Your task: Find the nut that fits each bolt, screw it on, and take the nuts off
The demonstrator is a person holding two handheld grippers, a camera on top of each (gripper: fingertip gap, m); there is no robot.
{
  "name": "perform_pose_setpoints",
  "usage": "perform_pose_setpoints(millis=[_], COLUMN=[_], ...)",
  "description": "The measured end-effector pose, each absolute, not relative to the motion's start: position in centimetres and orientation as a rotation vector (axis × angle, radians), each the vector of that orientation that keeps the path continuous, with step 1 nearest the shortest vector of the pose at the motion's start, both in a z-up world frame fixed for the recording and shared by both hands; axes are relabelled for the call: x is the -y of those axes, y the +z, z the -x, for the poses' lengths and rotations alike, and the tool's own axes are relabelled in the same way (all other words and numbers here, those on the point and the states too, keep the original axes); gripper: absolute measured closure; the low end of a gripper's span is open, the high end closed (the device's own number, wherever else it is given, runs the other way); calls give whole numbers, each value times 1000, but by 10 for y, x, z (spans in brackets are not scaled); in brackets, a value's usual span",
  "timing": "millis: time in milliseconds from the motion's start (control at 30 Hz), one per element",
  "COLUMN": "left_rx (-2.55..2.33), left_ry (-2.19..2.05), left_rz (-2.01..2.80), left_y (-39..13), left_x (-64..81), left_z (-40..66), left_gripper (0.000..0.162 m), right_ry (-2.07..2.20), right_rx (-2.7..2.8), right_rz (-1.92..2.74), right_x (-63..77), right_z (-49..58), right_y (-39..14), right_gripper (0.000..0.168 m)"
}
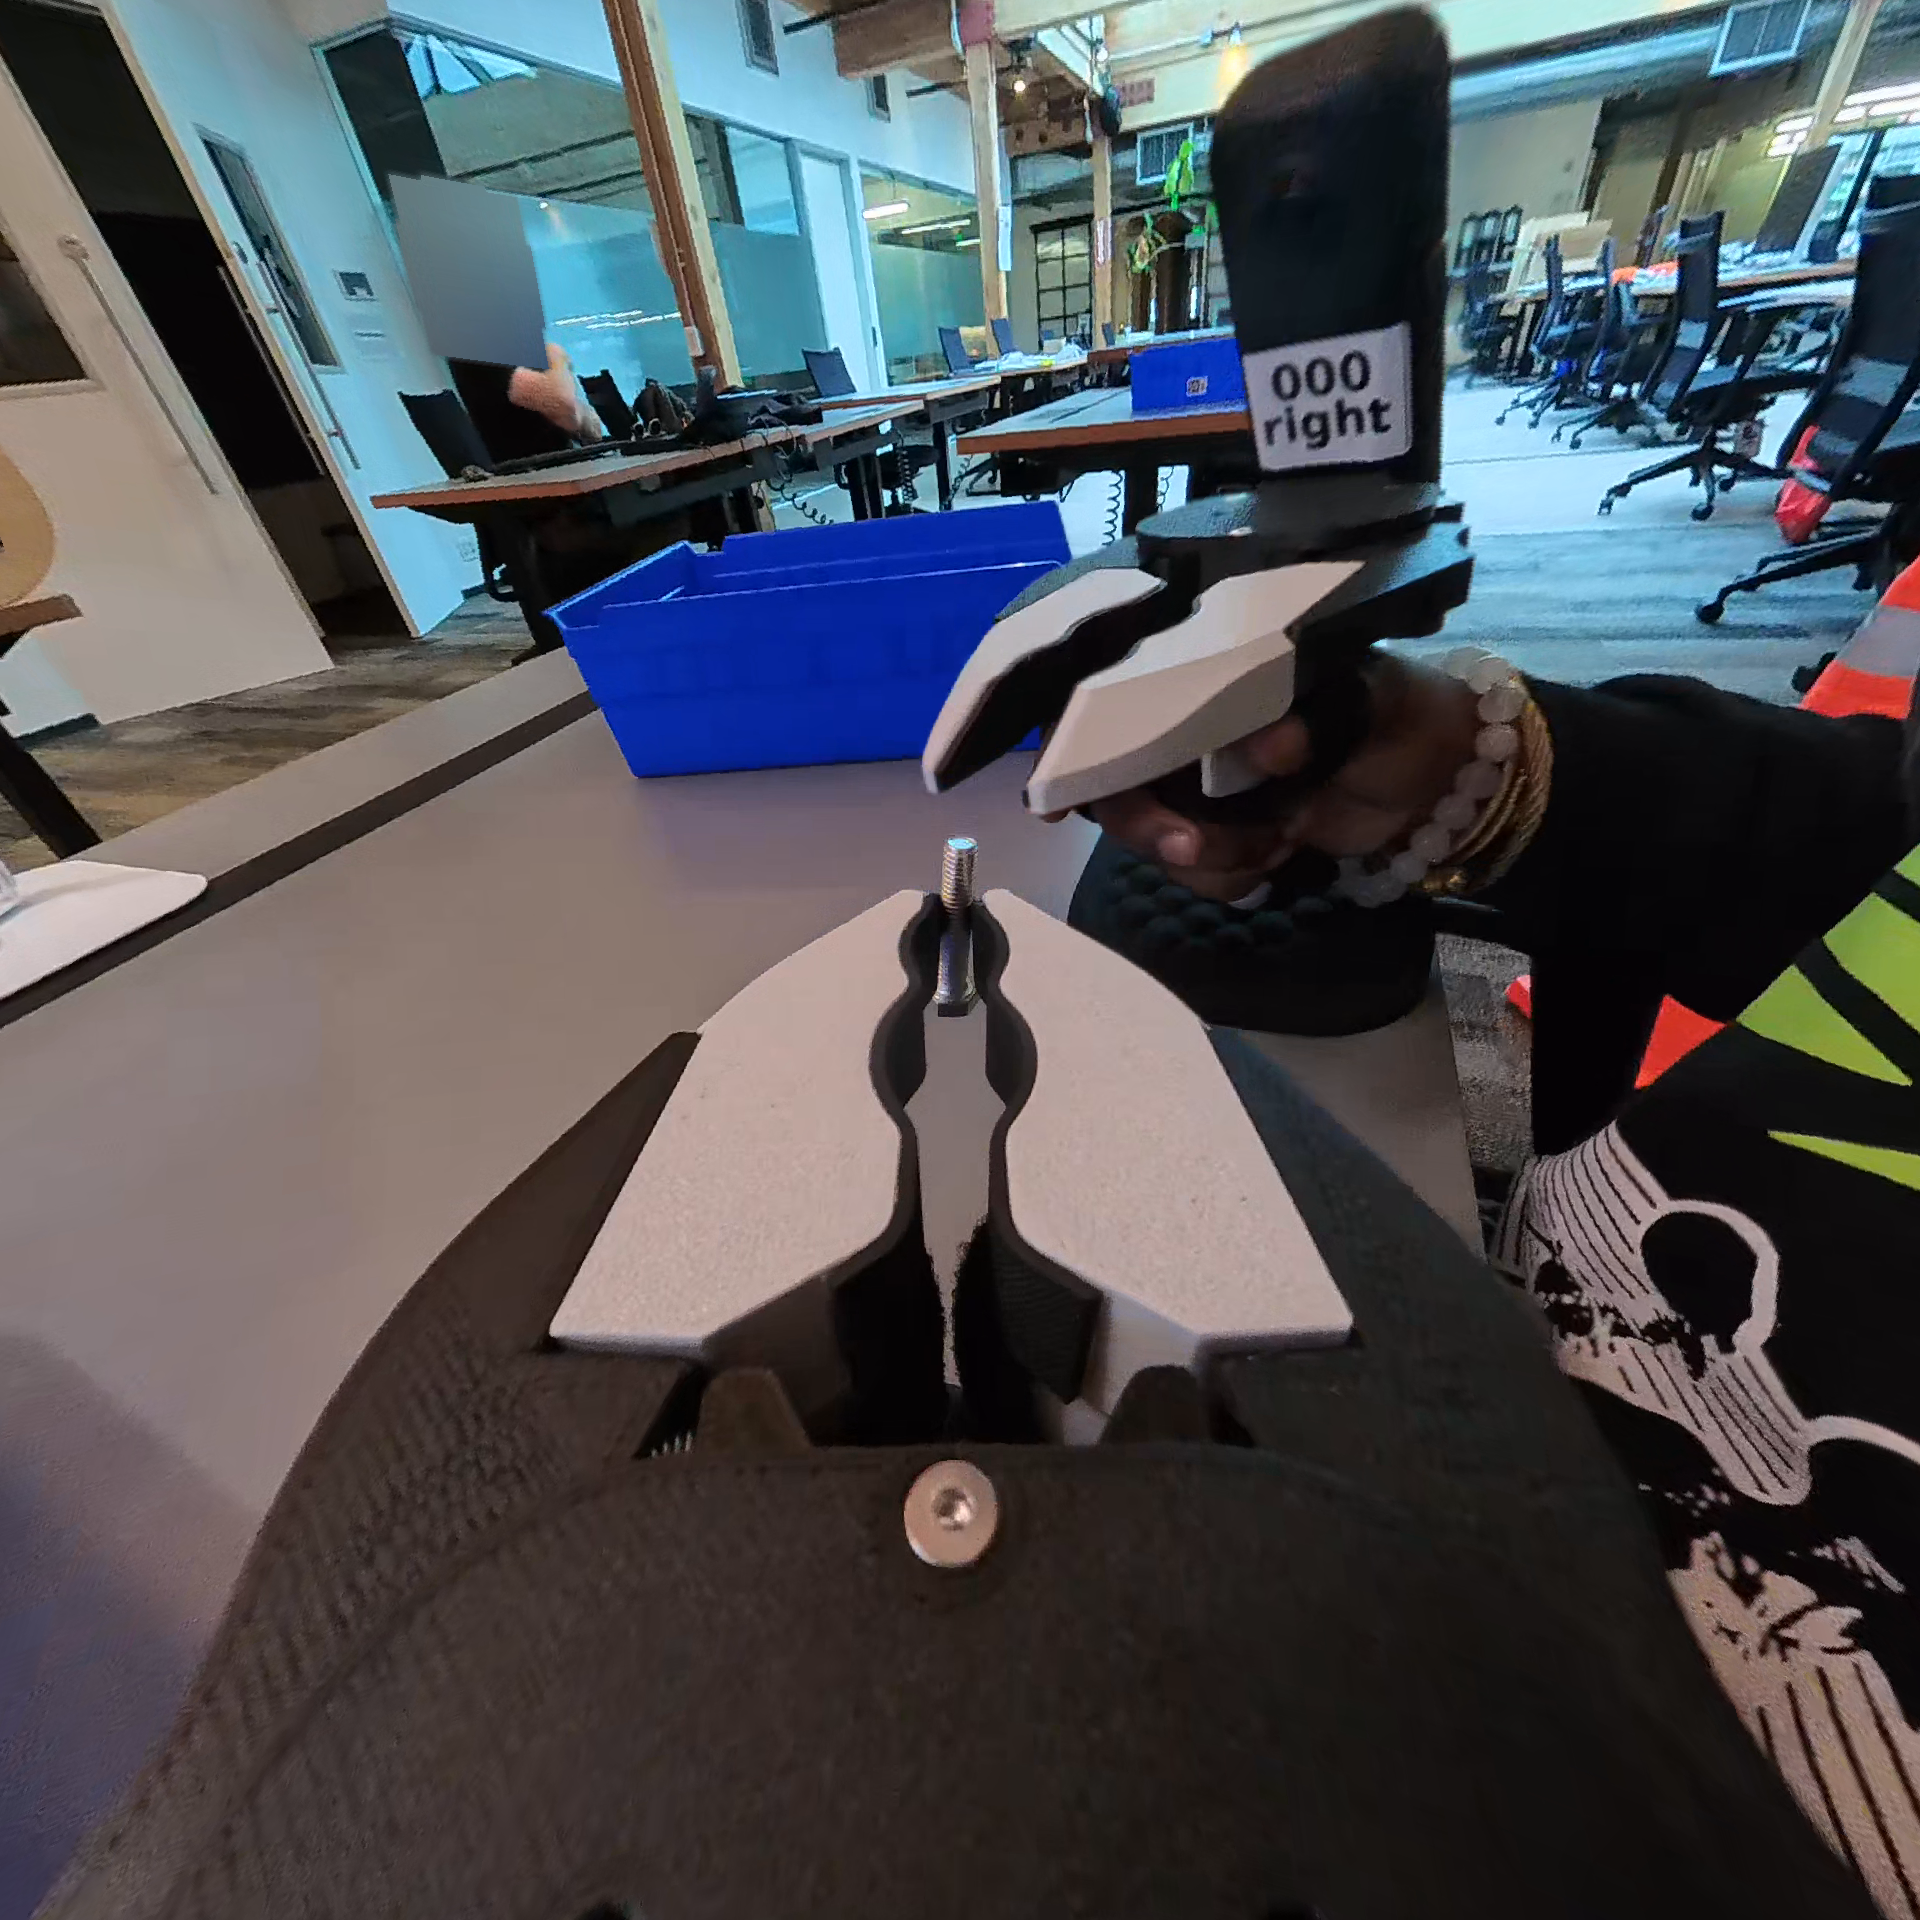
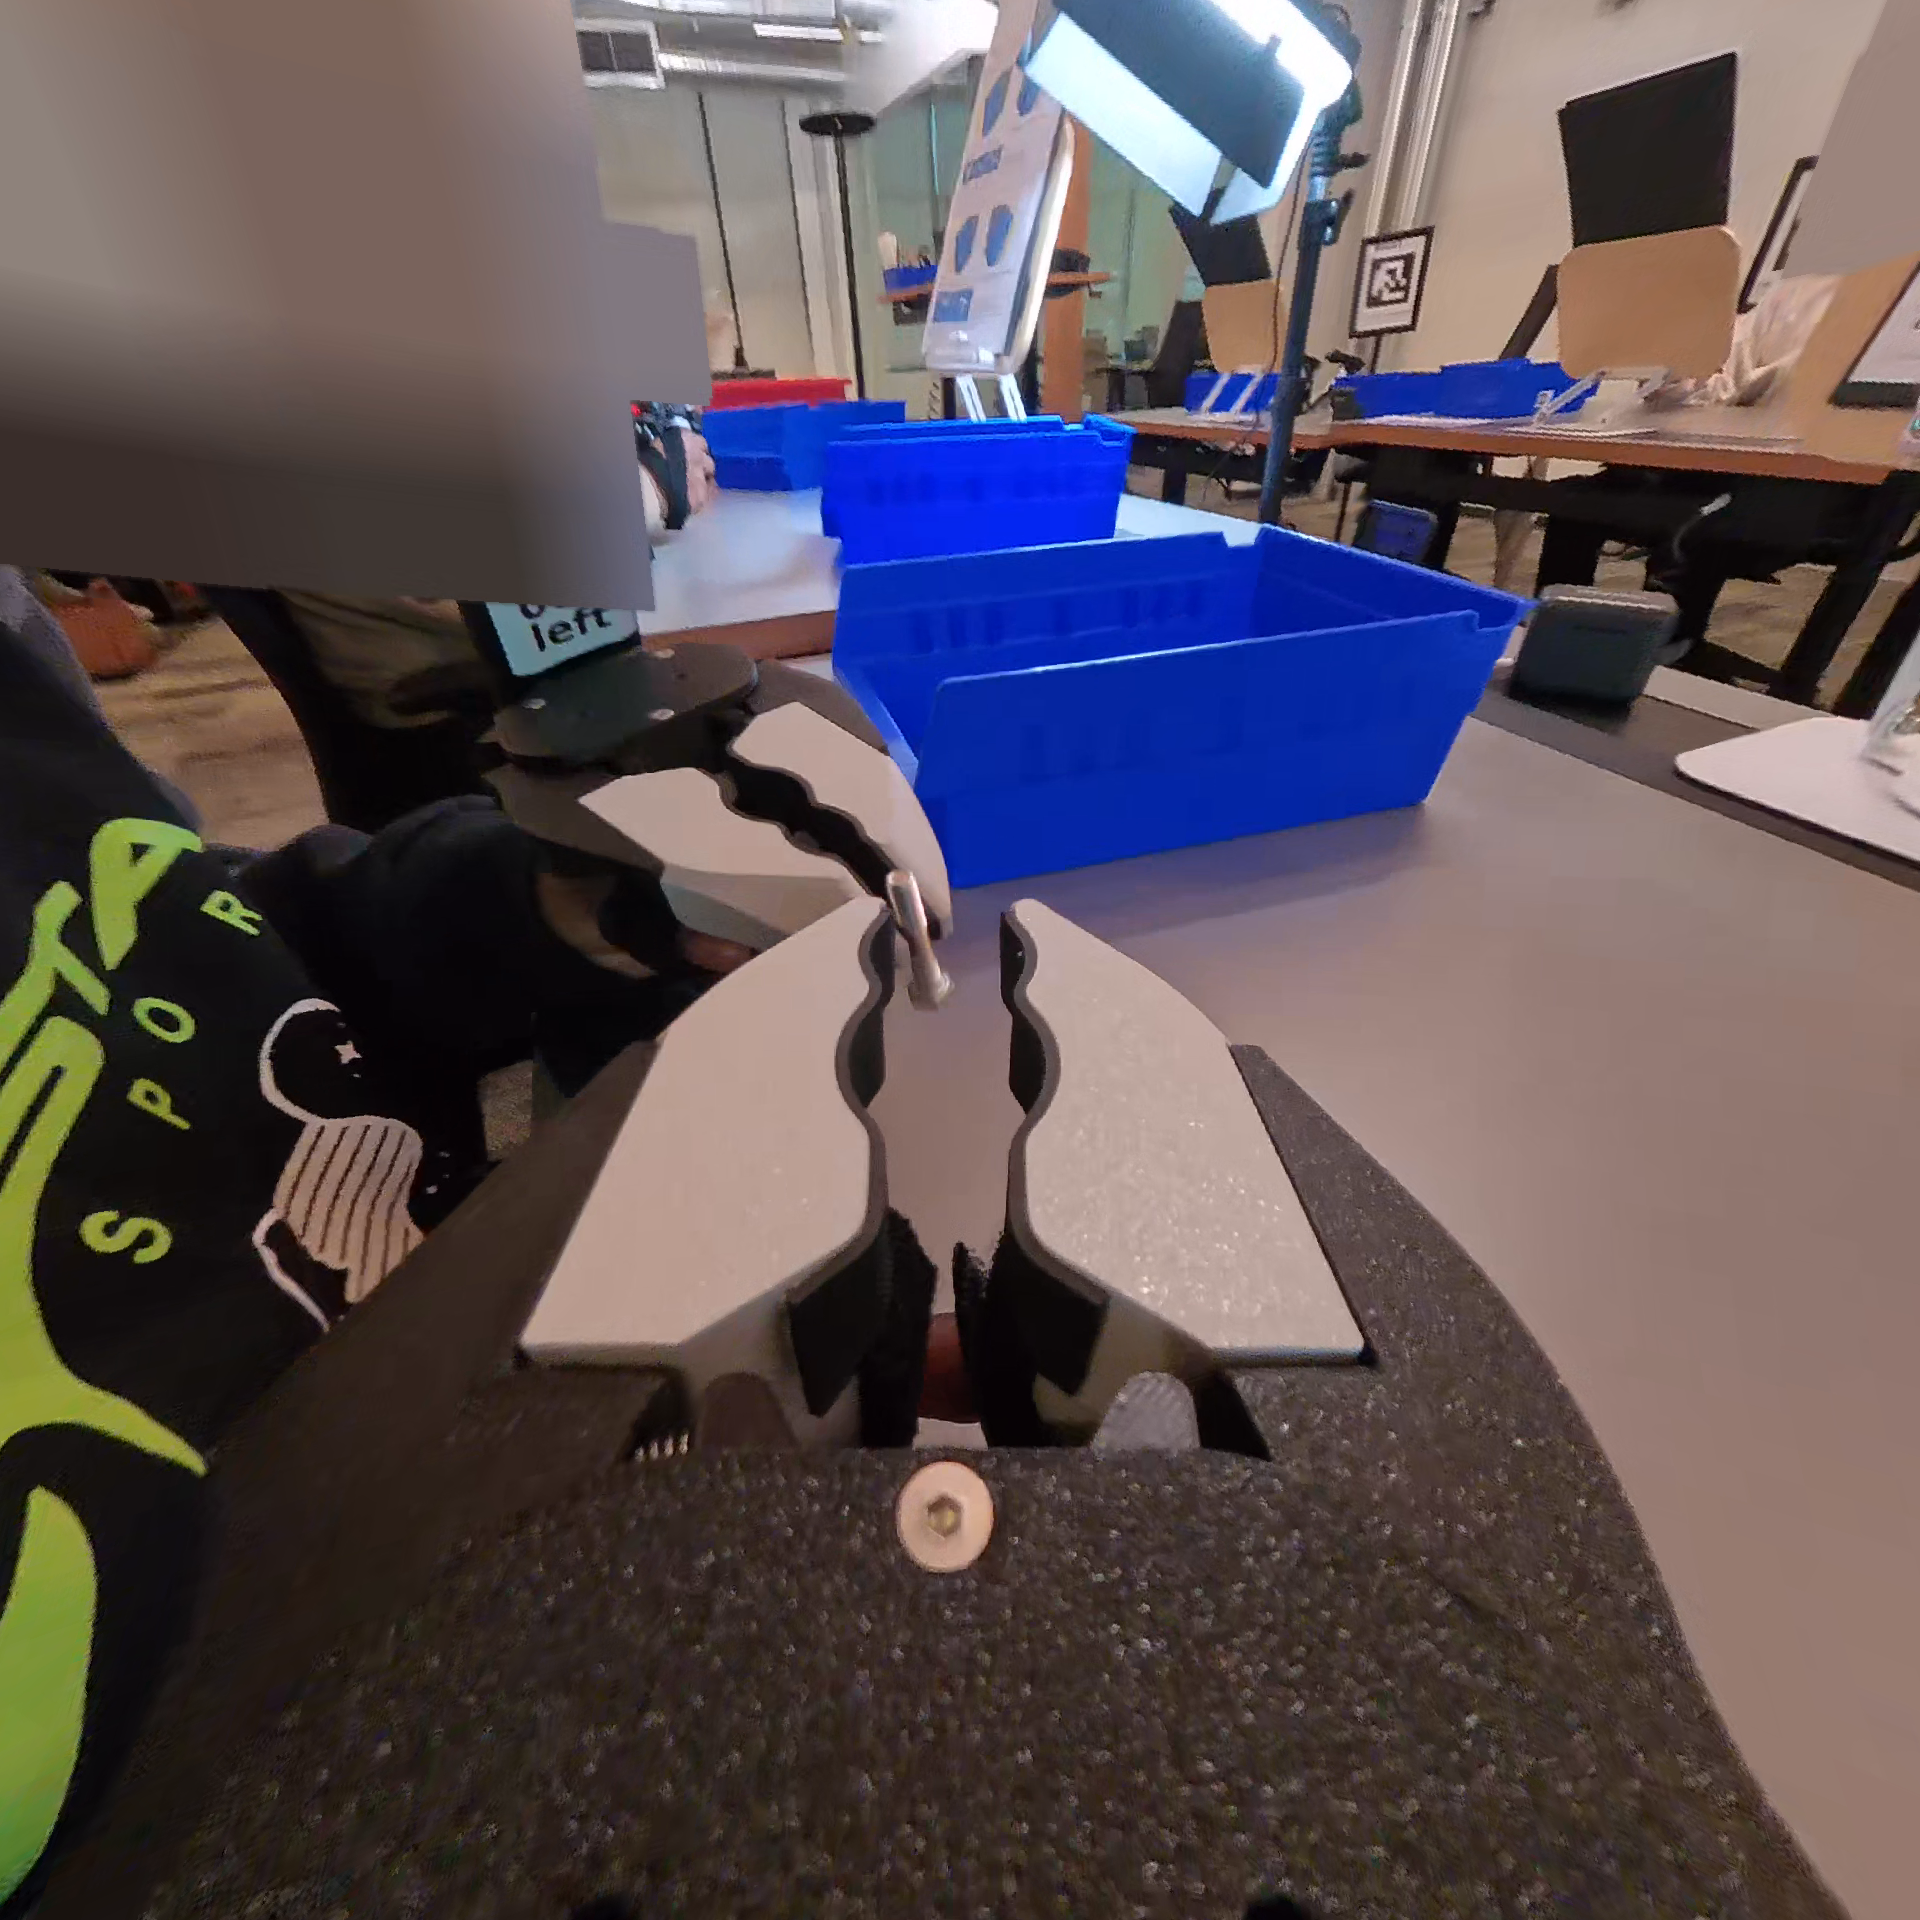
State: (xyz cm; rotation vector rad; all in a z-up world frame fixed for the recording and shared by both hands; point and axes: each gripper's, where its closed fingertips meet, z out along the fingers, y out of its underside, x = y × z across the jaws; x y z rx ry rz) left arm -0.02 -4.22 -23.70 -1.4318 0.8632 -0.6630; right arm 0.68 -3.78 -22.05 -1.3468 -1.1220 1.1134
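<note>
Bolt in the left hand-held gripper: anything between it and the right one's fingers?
Nothing visible. The silver threaded bolt is clamped at the tips of the left hand-held gripper, threaded end up and bare. The right hand-held gripper is open and empty, with only grey tabletop behind. No nut in view.

Printed labels, garment lettering and a marker sign

A white label (image 1: pixel 1328 395) with dark print sits on the right gripper's (image 1: pixel 985 790) handle. Another label (image 2: pixel 566 629), partly masked, sits on the left gripper (image 2: pixel 914 914). Green letters (image 2: pixel 135 1039) run down a black garment left of the right gripper, and a square coded sign (image 2: pixel 1392 281) hangs far ahead to its right.
</note>
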Motion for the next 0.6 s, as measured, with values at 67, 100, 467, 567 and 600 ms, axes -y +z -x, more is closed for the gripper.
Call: perform_pose_setpoints(millis=[67,100,467,567,600], left_rx=[-875,-879,-902,-898,-895], left_ry=[-654,-653,-632,-632,-634], left_rz=[1438,1440,1448,1448,1448], left_y=[-239,-239,-243,-242,-242], left_x=[42,42,43,42,42], left_z=[-1,-1,-3,-2,-2], left_gripper=[156,156,156,156,155], right_ry=[1072,1066,1010,1028,1035], right_rx=[1141,1148,1229,1220,1214], right_rz=[1346,1342,1358,1369,1374], right_x=[39,40,45,45,44], right_z=[0,2,11,10,10], right_y=[-221,-220,-229,-229,-229], right_gripper=[151,152,162,162,162])
